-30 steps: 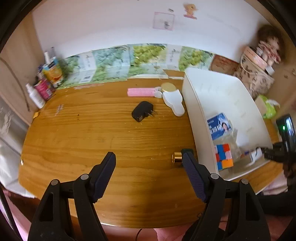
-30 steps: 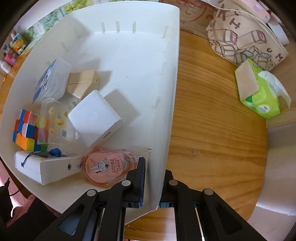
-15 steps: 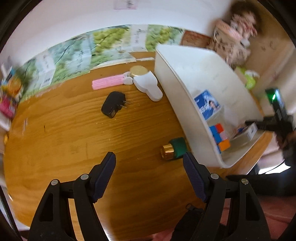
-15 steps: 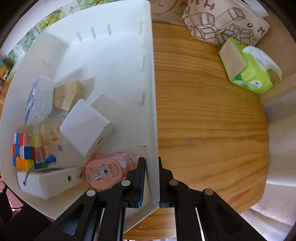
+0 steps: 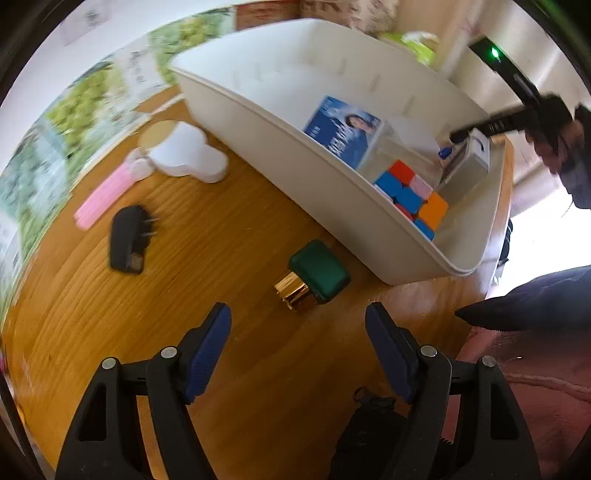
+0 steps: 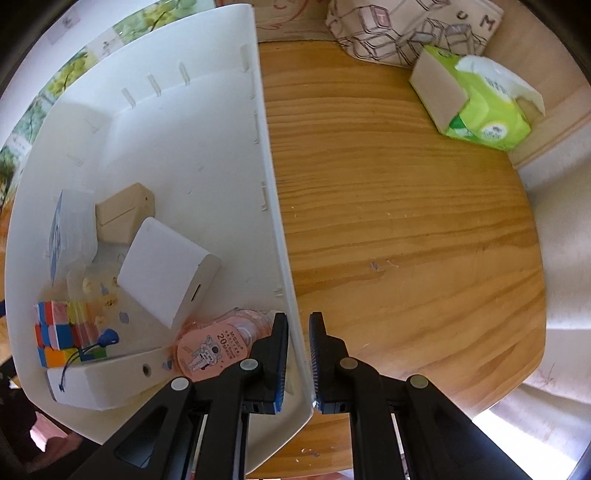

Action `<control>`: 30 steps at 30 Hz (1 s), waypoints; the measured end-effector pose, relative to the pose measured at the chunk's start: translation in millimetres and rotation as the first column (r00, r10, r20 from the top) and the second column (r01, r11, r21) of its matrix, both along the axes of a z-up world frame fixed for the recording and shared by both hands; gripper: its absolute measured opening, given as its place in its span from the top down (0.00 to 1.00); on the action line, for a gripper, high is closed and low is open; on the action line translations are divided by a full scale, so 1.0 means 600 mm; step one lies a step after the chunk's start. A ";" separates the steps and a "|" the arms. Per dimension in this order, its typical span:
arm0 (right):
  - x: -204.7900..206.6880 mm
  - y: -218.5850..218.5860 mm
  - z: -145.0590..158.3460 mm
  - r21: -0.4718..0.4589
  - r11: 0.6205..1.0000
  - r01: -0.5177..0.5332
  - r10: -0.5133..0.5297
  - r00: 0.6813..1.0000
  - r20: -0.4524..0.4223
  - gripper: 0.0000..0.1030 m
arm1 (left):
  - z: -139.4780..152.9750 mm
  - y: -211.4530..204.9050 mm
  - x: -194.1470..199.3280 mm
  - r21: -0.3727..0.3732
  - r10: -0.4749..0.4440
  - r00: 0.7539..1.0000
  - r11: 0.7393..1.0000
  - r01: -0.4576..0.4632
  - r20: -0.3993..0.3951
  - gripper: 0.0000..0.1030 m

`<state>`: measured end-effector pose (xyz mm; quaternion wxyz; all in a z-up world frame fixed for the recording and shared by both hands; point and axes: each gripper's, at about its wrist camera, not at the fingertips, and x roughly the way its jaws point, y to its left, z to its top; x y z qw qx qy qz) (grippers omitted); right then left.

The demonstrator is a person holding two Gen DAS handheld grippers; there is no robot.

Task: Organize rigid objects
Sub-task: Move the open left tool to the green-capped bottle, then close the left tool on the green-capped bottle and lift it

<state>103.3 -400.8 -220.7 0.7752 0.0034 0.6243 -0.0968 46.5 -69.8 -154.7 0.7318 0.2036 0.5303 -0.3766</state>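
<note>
My left gripper (image 5: pixel 297 325) is open and empty, just in front of a green bottle with a gold cap (image 5: pixel 314 278) lying on the wooden table beside the white bin (image 5: pixel 332 177). My right gripper (image 6: pixel 298 325) is shut on the bin's right wall (image 6: pixel 273 192). The bin holds a colour cube (image 6: pixel 55 332), a white box (image 6: pixel 166 266), a tan box (image 6: pixel 122 214), a pink round tape pack (image 6: pixel 210 350), a blue-labelled case (image 5: pixel 341 129) and a white bar (image 6: pixel 99 380).
On the table left of the bin lie a black plug adapter (image 5: pixel 127 240), a pink bar (image 5: pixel 101 199) and a white mouse-shaped case (image 5: pixel 188 158). A green tissue pack (image 6: pixel 476 99) and a patterned bag (image 6: pixel 406 29) sit right of the bin.
My left gripper has swung right and closer to the green bottle, which now lies between the open fingers' line. The right gripper keeps its grip on the bin wall; the bin has turned.
</note>
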 end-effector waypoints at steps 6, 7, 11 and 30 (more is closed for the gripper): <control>0.014 0.000 -0.005 -0.019 0.998 0.052 -0.052 0.999 -0.007 0.86 | -0.021 -0.014 0.019 -0.016 -0.098 0.995 0.995 0.097 -0.024 0.25; 0.014 -0.001 -0.005 -0.021 0.998 0.063 -0.063 0.998 -0.004 0.86 | -0.023 -0.016 0.021 -0.025 -0.107 0.994 0.994 0.106 -0.030 0.25; 0.015 -0.008 -0.007 -0.009 0.994 0.108 -0.108 0.994 0.009 0.85 | -0.036 -0.027 0.031 -0.026 -0.167 0.984 0.986 0.166 -0.058 0.25; 0.019 0.004 -0.016 -0.041 0.989 0.145 -0.145 0.989 -0.001 0.82 | -0.051 -0.061 0.055 -0.073 -0.245 0.966 0.968 0.240 -0.078 0.52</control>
